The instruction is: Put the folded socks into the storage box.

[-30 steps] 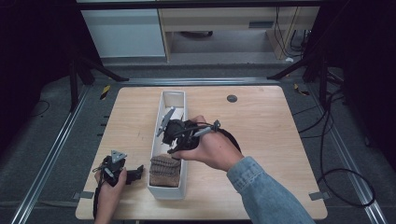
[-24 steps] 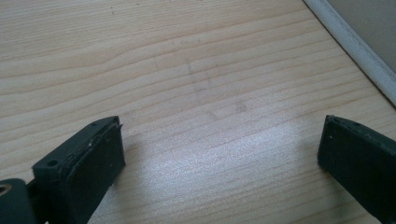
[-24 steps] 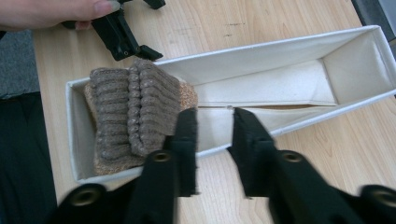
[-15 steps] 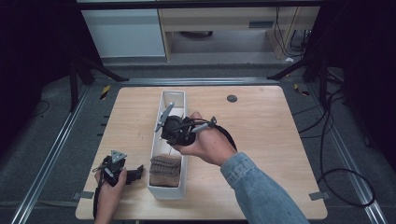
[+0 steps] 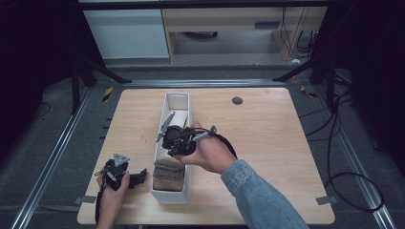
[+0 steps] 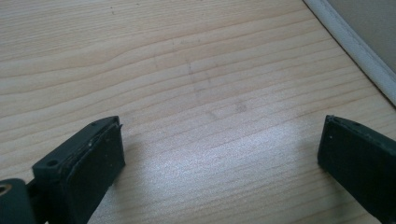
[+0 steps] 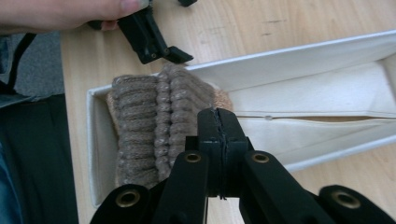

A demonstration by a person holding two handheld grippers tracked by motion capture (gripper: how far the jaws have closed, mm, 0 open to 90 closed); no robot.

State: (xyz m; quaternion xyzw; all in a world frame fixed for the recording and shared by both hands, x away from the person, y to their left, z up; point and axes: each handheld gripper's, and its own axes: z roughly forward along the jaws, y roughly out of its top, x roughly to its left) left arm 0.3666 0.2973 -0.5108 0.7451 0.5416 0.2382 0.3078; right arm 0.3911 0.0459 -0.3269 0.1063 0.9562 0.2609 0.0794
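Two hand-held grippers are in play. At the left, the left hand-held gripper [image 5: 138, 177] rests low on the table [image 5: 267, 143], jaws wide apart over bare wood, just beside the white bin [image 5: 165, 193]. In the bin's near end lies a brown knitted cloth [image 5: 168, 173], ribbed and folded, tucked against the walls. Above the bin's middle, the right hand-held gripper [image 7: 217, 122] hangs with jaws pressed together on nothing. That knit looks soft, light and limp; it would likely sag and stretch when lifted, so pinching a thick fold near its middle seems the surest hold.
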